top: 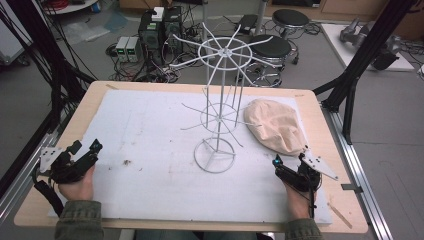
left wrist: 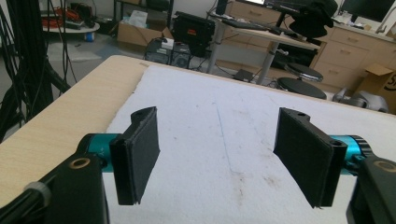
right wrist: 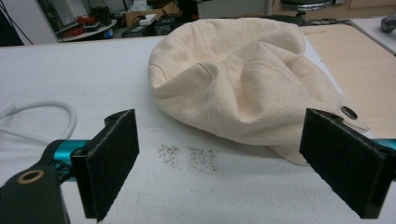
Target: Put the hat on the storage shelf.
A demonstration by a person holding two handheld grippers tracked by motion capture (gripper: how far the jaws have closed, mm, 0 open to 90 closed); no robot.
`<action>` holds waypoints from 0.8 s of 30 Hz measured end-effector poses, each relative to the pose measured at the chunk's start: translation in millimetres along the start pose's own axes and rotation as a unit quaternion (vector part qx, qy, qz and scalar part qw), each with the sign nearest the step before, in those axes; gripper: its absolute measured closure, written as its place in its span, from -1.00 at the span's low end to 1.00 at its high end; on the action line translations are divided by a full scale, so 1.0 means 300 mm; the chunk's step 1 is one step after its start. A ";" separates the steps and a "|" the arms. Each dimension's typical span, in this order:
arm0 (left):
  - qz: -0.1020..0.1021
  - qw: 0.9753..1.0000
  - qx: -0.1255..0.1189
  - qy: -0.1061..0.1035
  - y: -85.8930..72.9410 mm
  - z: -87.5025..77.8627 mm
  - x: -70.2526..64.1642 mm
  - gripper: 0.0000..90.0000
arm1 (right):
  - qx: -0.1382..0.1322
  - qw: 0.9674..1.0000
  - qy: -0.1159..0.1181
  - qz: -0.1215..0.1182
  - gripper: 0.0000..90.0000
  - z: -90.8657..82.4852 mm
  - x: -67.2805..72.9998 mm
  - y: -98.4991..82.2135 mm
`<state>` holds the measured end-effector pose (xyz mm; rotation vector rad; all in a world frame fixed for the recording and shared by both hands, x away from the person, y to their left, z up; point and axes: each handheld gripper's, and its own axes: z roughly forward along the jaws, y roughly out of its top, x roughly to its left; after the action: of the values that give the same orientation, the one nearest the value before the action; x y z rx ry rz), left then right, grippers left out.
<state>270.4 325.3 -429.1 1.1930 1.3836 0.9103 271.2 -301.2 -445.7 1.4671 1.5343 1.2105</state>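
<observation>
Cream cloth cap [top: 276,125] lies crumpled at far right, beside the white wire rack [top: 218,100]. Left gripper [top: 84,148] and right gripper [top: 288,161] gape empty over bare white mat [top: 150,130] near the front edge.

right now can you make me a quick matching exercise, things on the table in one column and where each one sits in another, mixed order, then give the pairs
Things:
1. white wire rack
2. cream cap
3. left gripper
4. right gripper

Places:
A. near left corner of the table, open over bare mat
B. middle of the white mat, standing upright
C. just in front of the cap, open
D. right side of the mat, lying crumpled

Pairs: 1-B, 2-D, 3-A, 4-C
</observation>
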 end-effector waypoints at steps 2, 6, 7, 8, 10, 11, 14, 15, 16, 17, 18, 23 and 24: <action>0.000 1.000 0.000 -0.001 0.000 0.000 -0.001 -0.32 | 0.001 1.000 0.001 0.000 -0.76 0.001 -0.001 0.000; 0.001 1.000 0.001 -0.001 0.000 0.000 -0.001 -0.32 | 0.003 1.000 -0.001 0.004 -0.76 0.000 0.000 0.000; 0.000 1.000 0.000 0.000 0.000 0.000 -0.001 -0.32 | 0.003 1.000 -0.001 0.003 -0.76 0.000 -0.001 0.000; 0.000 1.000 0.000 0.000 0.000 0.000 -0.001 -0.32 | 0.004 1.000 -0.002 0.004 -0.76 0.000 -0.001 0.000; 0.000 1.000 0.001 -0.001 0.000 0.000 -0.001 -0.32 | 0.004 1.000 -0.001 0.004 -0.76 0.001 -0.001 0.000; 0.000 1.000 0.001 -0.001 0.000 0.000 -0.001 -0.32 | 0.004 1.000 -0.001 0.004 -0.76 0.001 -0.001 0.000; -0.001 1.000 0.000 -0.001 0.000 0.001 -0.001 -0.32 | 0.003 1.000 -0.001 0.003 -0.76 0.001 -0.002 -0.001; 0.000 1.000 0.001 -0.001 -0.001 0.001 -0.001 -0.32 | 0.004 1.000 -0.001 0.003 -0.76 0.002 -0.001 -0.001; -0.001 1.000 0.000 -0.001 0.000 0.000 -0.001 -0.32 | 0.004 1.000 -0.001 0.003 -0.76 0.002 -0.001 -0.001; -0.001 1.000 0.000 -0.001 0.000 0.000 -0.001 -0.32 | 0.004 1.000 -0.001 0.002 -0.76 0.002 -0.002 -0.001; -0.001 1.000 0.000 -0.001 0.000 0.000 -0.001 -0.32 | 0.006 1.000 -0.001 0.004 -0.76 0.001 0.000 -0.001; -0.002 1.000 0.000 -0.002 0.000 0.000 -0.001 -0.32 | 0.007 1.000 -0.001 0.005 -0.76 0.000 0.002 -0.001; -0.002 1.000 0.000 -0.002 0.000 -0.001 -0.001 -0.32 | 0.006 1.000 -0.002 0.005 -0.76 0.000 0.003 -0.001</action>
<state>270.2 325.2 -428.9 1.1898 1.3827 0.9051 271.1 -300.2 -445.9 1.4857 1.5357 1.2050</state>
